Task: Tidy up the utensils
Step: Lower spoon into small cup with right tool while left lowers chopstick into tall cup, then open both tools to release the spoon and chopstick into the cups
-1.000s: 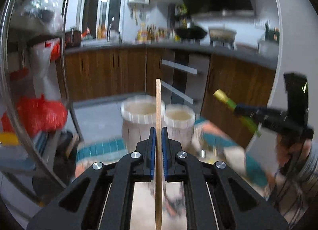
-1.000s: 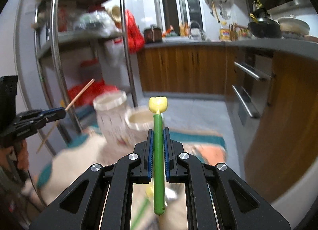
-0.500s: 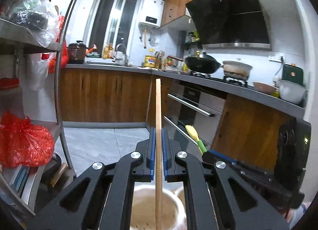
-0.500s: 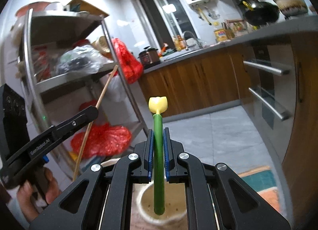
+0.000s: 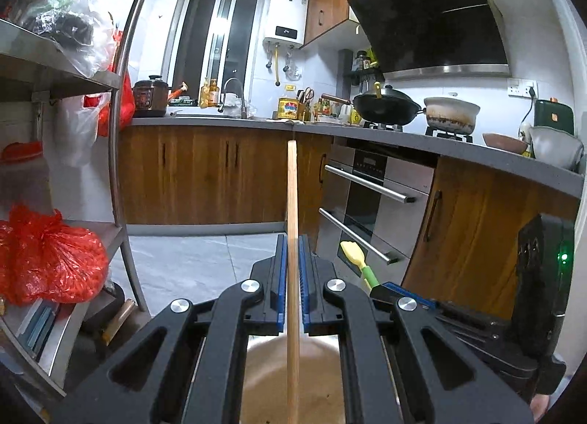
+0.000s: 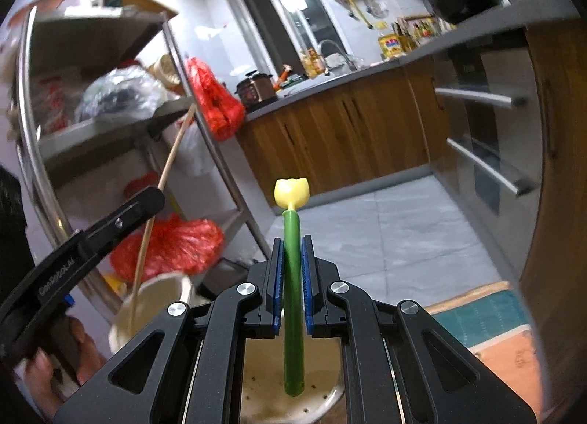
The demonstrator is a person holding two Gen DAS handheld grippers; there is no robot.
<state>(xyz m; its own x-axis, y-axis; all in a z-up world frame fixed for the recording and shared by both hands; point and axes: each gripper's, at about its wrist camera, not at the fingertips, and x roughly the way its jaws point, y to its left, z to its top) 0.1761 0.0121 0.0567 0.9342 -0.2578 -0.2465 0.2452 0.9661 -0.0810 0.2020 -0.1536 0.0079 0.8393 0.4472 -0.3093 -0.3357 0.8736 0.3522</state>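
Two cream holders: one (image 5: pixel 290 380) sits below and behind the left jaws, the other (image 6: pixel 293 380) below the right jaws, its floor perforated. Left gripper (image 5: pixel 292 266) is clamped on a wooden chopstick (image 5: pixel 292 204) that stands upright between the blue pads, lower end over its holder. Right gripper (image 6: pixel 292 270) is clamped on a green-handled utensil (image 6: pixel 293 295) with a yellow tulip-shaped tip above the jaws, butt end over its holder.
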